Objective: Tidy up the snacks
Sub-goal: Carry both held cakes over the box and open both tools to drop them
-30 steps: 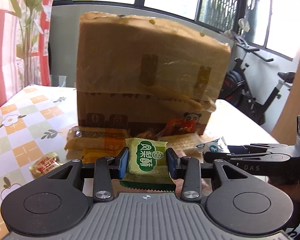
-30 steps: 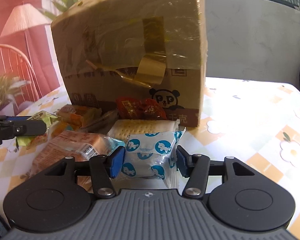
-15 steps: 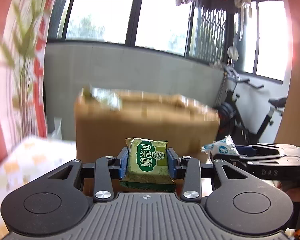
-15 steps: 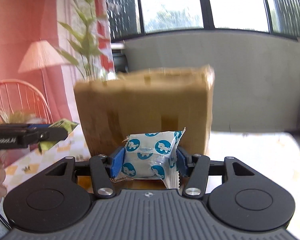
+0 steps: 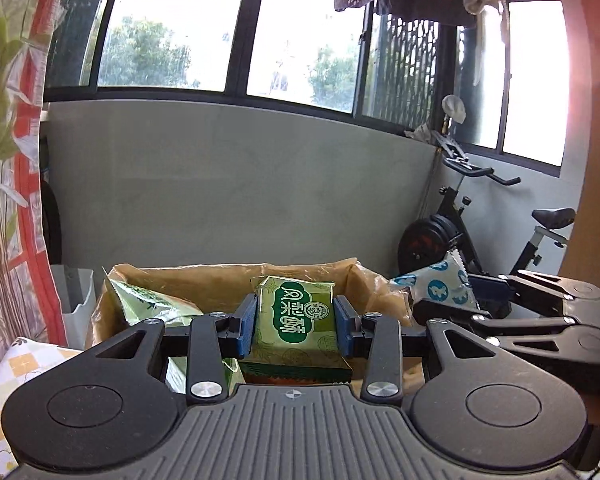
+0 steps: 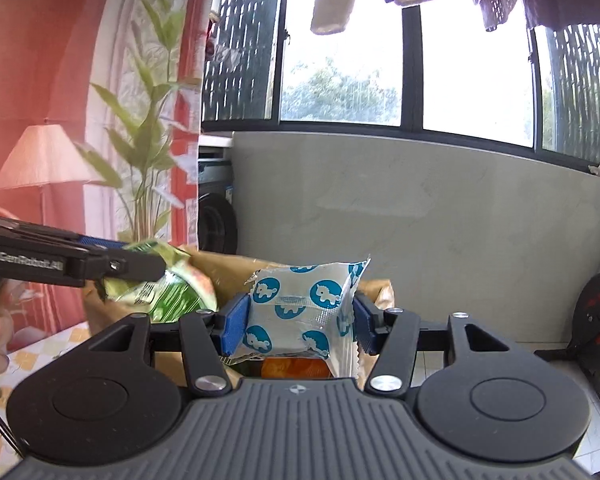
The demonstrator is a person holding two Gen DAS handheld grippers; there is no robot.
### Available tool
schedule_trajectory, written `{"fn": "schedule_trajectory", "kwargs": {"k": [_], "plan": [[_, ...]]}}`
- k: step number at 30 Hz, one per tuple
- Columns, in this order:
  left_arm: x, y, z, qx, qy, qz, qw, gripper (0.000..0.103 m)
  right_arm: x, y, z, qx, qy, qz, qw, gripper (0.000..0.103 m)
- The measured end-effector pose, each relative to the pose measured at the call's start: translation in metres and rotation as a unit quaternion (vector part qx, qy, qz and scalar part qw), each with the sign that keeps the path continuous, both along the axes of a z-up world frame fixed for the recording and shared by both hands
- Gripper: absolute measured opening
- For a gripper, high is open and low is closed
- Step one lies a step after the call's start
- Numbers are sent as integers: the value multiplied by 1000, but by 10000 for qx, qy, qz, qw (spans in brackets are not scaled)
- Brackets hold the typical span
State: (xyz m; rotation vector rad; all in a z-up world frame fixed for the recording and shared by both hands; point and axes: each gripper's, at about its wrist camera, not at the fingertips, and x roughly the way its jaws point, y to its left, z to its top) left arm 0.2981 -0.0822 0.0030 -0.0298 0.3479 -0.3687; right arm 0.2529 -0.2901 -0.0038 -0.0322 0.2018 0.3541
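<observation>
My left gripper (image 5: 296, 322) is shut on a green snack packet (image 5: 296, 316) and holds it above the open top of the cardboard box (image 5: 228, 272). My right gripper (image 6: 298, 320) is shut on a white packet with blue animal dots (image 6: 300, 308), also over the box (image 6: 380, 292). In the left wrist view the right gripper and its white packet (image 5: 440, 286) show at the right. In the right wrist view the left gripper and its green packet (image 6: 168, 284) show at the left. Other green packets (image 5: 148, 300) lie inside the box.
The table with a checked floral cloth (image 5: 24, 364) shows at the lower left. A grey wall (image 5: 240, 192) and windows stand behind the box. An exercise bike (image 5: 480, 216) is at the right. A plant (image 6: 144, 152) and lamp (image 6: 44, 160) stand at the left.
Both grippers have risen with their packets from the snack pile at the foot of the box to above its open top. Both stay shut.
</observation>
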Motion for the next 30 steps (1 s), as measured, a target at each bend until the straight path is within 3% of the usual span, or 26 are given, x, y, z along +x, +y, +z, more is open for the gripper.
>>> {"fn": "schedule_trajectory", "kwargs": {"k": [9,11,12,13,16,22,30], "plan": [[41,-19,-13,176,322,395,9985,43,27,5,-16,-60,116,-95,9999,57],[44,-23,-15,190,314,431,9984,51,32,6,-19,-50,218,-130,9997,61],[46,-23,-15,169,351,430,9983,64,33,7,-18,-50,242,-86,9997,62],[46,-23,-14,124,372,406,9984,71,33,8,-17,-65,238,-14,9997,62],[41,-18,-12,110,360,249,9990,72,26,8,-11,-207,134,-12,9997,70],[23,4,0,-58,448,373,9983,72,8,-3,2,222,323,52,9992,70],[-36,50,33,-152,265,492,9983,72,-37,-14,20,537,227,148,9982,70]]}}
